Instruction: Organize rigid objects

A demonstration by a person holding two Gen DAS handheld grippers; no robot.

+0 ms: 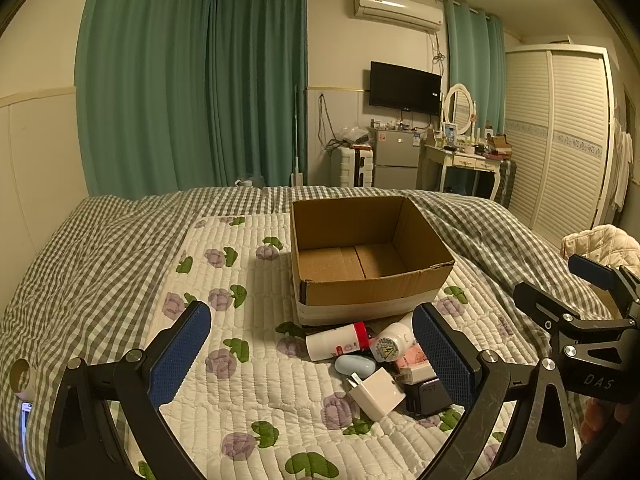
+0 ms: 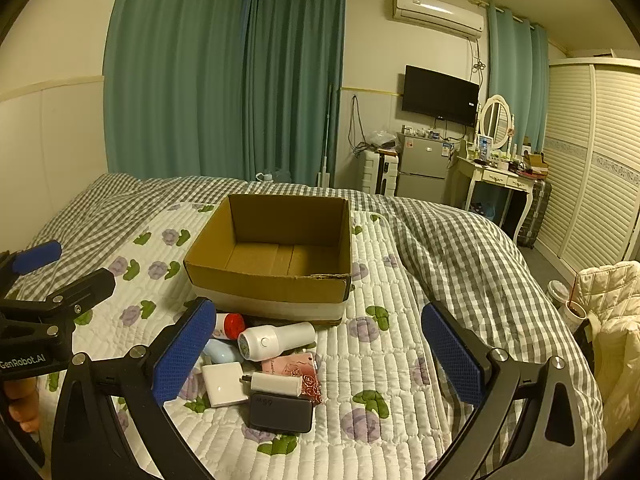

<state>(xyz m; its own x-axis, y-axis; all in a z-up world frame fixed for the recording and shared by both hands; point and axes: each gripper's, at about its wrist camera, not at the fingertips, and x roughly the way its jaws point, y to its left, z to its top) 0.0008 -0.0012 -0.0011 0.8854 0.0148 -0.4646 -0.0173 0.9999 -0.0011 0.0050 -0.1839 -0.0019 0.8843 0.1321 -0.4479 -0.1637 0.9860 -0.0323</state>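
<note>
An open, empty cardboard box [image 1: 372, 284] [image 2: 272, 280] stands on the quilted bed. In front of it lies a pile: a white bottle with a red cap [image 1: 336, 341] [image 2: 229, 326], a white bottle [image 1: 394, 342] [image 2: 276, 339], a pale blue case [image 1: 354, 364] [image 2: 220, 351], a white charger cube [image 1: 376, 394] [image 2: 223, 383], a black charger [image 1: 428, 396] [image 2: 280, 411], a white adapter [image 2: 276, 383] and a pink box [image 1: 414, 358] [image 2: 298, 366]. My left gripper [image 1: 312, 354] is open above the pile's left side. My right gripper [image 2: 320, 354] is open over the pile's right side.
The floral quilt [image 1: 240, 360] lies on a checked duvet [image 2: 460, 248]. The other gripper shows at the right edge of the left view [image 1: 580, 320] and at the left edge of the right view [image 2: 52, 300]. A cream jacket [image 2: 608, 320] lies by the bed's right side.
</note>
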